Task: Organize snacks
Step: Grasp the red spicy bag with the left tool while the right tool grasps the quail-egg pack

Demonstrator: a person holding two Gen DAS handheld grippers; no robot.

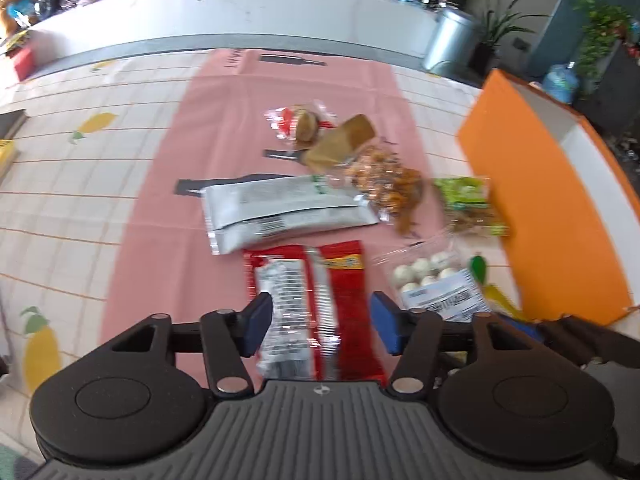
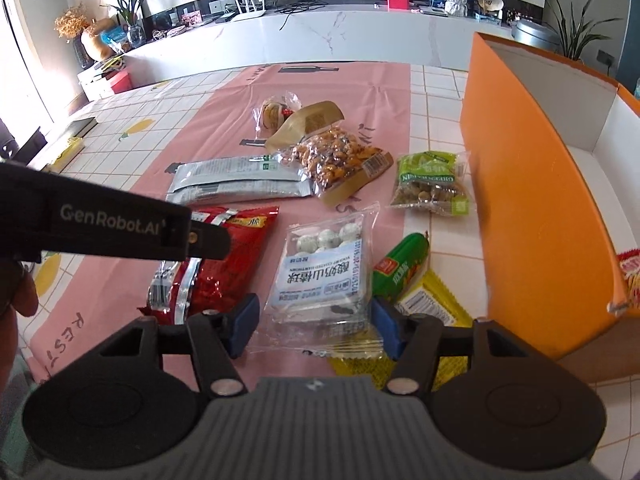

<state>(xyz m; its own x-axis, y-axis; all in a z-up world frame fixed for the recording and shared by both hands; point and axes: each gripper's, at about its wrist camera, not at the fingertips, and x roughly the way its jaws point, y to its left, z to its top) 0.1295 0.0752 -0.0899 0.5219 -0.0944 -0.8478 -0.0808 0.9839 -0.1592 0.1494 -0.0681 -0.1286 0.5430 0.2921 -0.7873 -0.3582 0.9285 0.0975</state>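
Hanging over the pink mat [image 1: 160, 220], the left gripper [image 1: 320, 322] has its blue pads wide apart around the red snack bag [image 1: 320, 304] at the bottom middle of the frame, not squeezing it. The right gripper [image 2: 316, 326] is released too, its pads on either side of the clear bag of white balls [image 2: 324, 272]. The orange box [image 2: 532, 208] stands at the right.

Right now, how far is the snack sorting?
Barely started. One yellow-red packet already lies in the orange box. Left tool straddles the red packet, right tool the white-ball packet; neither grips. All other snacks remain on the table.
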